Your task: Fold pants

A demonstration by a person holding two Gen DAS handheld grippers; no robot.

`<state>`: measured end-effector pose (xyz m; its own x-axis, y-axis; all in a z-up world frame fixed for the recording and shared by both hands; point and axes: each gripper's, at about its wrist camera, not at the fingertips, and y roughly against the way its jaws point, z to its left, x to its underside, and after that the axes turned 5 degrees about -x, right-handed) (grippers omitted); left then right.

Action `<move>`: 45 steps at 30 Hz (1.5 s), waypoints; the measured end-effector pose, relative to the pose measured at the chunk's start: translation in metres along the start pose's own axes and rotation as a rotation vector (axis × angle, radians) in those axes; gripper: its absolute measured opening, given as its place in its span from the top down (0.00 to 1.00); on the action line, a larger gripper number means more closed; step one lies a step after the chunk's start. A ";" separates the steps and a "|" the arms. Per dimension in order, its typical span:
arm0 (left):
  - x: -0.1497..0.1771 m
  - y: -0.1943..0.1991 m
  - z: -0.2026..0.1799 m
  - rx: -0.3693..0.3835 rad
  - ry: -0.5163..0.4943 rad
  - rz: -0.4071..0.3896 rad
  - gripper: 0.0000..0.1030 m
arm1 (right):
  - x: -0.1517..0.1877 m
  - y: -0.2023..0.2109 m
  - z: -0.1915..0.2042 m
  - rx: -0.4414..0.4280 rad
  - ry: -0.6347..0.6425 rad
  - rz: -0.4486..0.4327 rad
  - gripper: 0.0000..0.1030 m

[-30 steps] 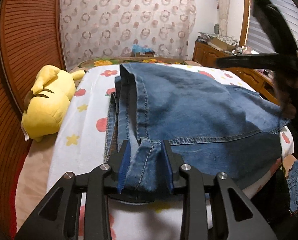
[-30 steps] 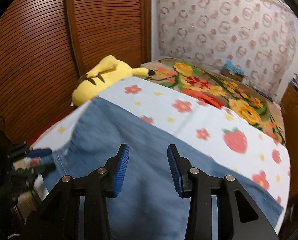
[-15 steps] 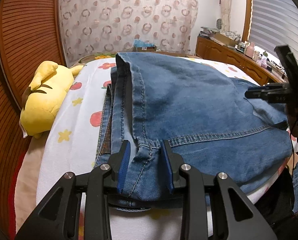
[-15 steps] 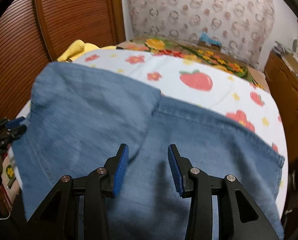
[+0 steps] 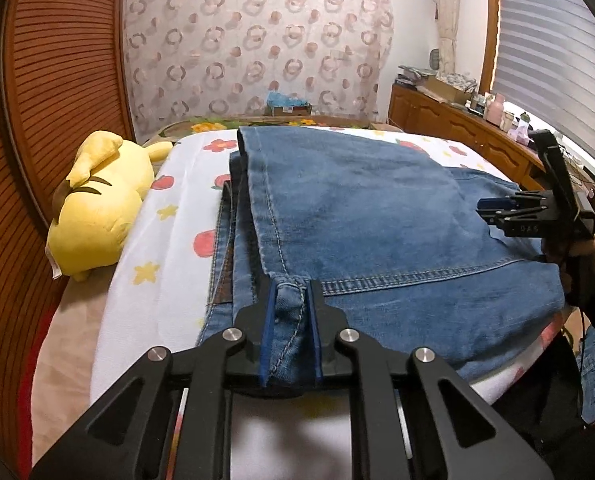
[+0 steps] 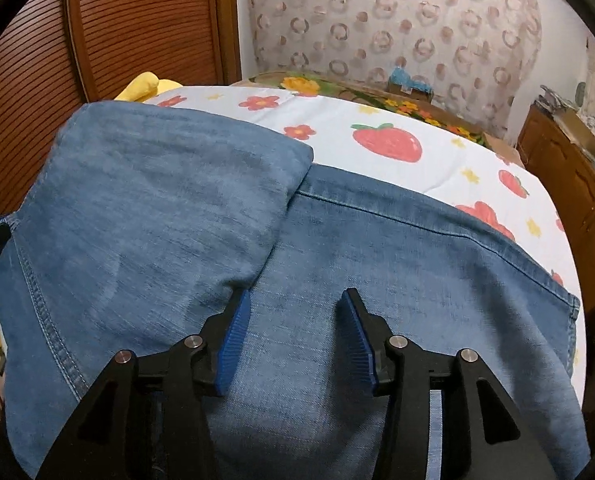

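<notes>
The left tongs [image 5: 290, 300] clamped the hem corner of the pants [image 5: 377, 216], folded on the bed [image 5: 169, 240] beside the yellow plush [image 5: 97, 216], pinning the fold while the right tongs [image 6: 295, 336] hovered agape.

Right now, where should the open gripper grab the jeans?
The right hand-held gripper could best take the hem corner of the folded-over jeans, coming from the near side. That stitched edge lies loose on top, so a finger could likely slip under it. The left hand-held gripper already pinches the other hem corner.
</notes>
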<state>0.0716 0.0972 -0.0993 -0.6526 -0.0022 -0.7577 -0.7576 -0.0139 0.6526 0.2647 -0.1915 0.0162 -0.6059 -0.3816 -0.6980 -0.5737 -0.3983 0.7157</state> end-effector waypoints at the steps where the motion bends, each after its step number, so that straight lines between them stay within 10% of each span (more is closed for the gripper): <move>1: 0.001 0.000 0.000 -0.004 -0.003 0.003 0.84 | 0.002 -0.001 0.000 -0.004 0.001 -0.001 0.50; 13: 0.000 0.002 -0.004 -0.032 0.002 0.016 0.83 | 0.009 -0.006 -0.002 0.001 0.008 -0.007 0.47; 24: -0.010 0.018 -0.029 0.019 -0.028 -0.037 0.23 | 0.015 0.052 0.007 0.008 -0.008 -0.063 0.47; 45: -0.027 -0.005 -0.156 0.168 -0.167 -0.004 0.23 | 0.141 0.160 -0.073 0.195 -0.261 -0.173 0.47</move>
<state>0.0950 -0.0584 -0.0826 -0.6321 0.1634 -0.7575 -0.7422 0.1532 0.6524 0.1271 -0.3697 0.0304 -0.5968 -0.0866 -0.7977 -0.7588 -0.2624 0.5962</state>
